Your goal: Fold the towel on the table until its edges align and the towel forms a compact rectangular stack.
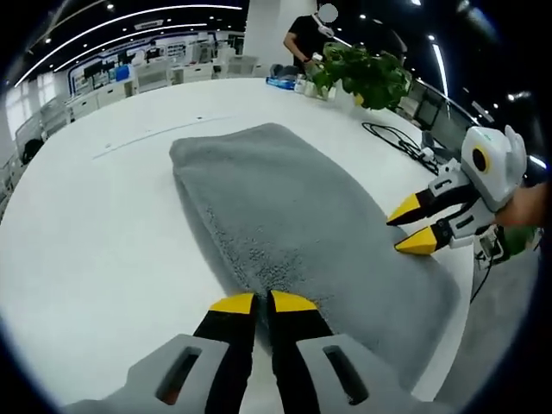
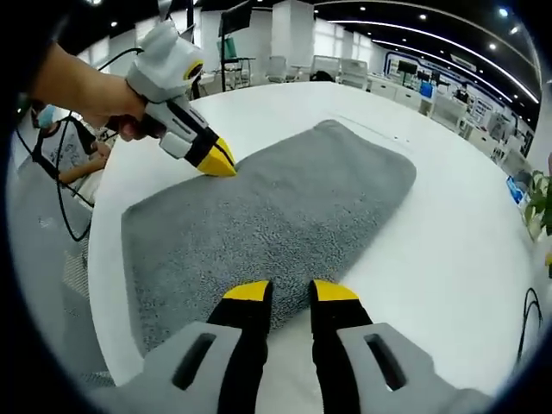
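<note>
Both grippers at gray towel (image 1: 293, 216); left gripper (image 1: 263, 303) pinches its edge; right gripper (image 2: 291, 291) fingers parted.

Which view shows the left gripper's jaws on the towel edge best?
The right gripper view: the left gripper shows side-on, tips shut at the towel edge. The left gripper view shows its own jaws from behind, hiding the contact.

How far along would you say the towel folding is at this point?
Nothing looks folded yet: the grey towel lies flat on the white table. In hand: the left gripper looks pinched on one towel edge, while the right gripper hangs open at the opposite edge. Every fold remains.
</note>
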`<move>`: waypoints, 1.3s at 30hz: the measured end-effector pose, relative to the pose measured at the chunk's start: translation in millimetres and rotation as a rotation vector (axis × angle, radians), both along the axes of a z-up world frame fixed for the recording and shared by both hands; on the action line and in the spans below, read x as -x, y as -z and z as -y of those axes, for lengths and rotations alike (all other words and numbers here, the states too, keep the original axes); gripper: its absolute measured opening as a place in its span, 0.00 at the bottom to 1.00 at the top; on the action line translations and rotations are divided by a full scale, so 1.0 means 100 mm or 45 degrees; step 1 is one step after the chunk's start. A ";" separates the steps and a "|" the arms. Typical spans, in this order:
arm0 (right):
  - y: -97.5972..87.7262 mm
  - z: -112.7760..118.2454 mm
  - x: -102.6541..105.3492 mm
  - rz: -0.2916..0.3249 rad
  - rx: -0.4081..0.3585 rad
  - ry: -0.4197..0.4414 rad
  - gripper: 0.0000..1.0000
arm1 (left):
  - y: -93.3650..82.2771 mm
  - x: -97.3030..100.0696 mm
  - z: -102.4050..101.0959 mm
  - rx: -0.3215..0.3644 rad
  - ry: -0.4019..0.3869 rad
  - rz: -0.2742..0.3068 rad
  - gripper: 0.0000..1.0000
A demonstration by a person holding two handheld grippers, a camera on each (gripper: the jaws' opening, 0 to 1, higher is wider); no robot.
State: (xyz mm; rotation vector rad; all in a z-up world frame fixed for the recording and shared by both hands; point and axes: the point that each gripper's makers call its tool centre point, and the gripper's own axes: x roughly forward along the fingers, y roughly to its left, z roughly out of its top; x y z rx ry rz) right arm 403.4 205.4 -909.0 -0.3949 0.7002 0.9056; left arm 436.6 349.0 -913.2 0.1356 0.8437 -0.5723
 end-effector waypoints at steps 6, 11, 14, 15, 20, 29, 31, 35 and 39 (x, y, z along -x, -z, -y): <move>0.00 0.16 0.06 0.003 0.012 -0.002 0.17 | 0.00 0.06 0.17 -0.009 0.010 0.000 0.06; 0.00 0.29 0.11 -0.008 0.000 0.040 0.16 | -0.01 0.07 0.30 -0.005 0.025 0.010 0.06; 0.00 0.37 0.14 -0.005 0.008 0.066 0.16 | -0.01 0.09 0.41 -0.025 0.073 0.028 0.06; 0.00 0.39 0.14 -0.002 0.010 0.068 0.16 | -0.01 0.09 0.43 -0.023 0.072 0.027 0.06; -0.01 0.45 0.15 0.005 0.025 0.062 0.17 | -0.03 0.09 0.47 0.021 0.045 0.045 0.08; -0.08 0.42 0.14 0.016 -0.015 0.067 0.19 | -0.26 0.25 0.56 0.018 0.133 0.137 0.26; -0.13 0.41 0.15 0.014 -0.049 0.060 0.21 | -0.31 0.28 0.57 0.027 0.146 0.142 0.26; -0.25 0.35 0.25 0.029 -0.123 -0.018 0.22 | -0.40 0.38 0.62 0.031 0.224 0.167 0.26; -0.34 0.32 0.46 0.016 -0.181 -0.081 0.22 | -0.43 0.54 0.66 -0.011 0.338 0.181 0.26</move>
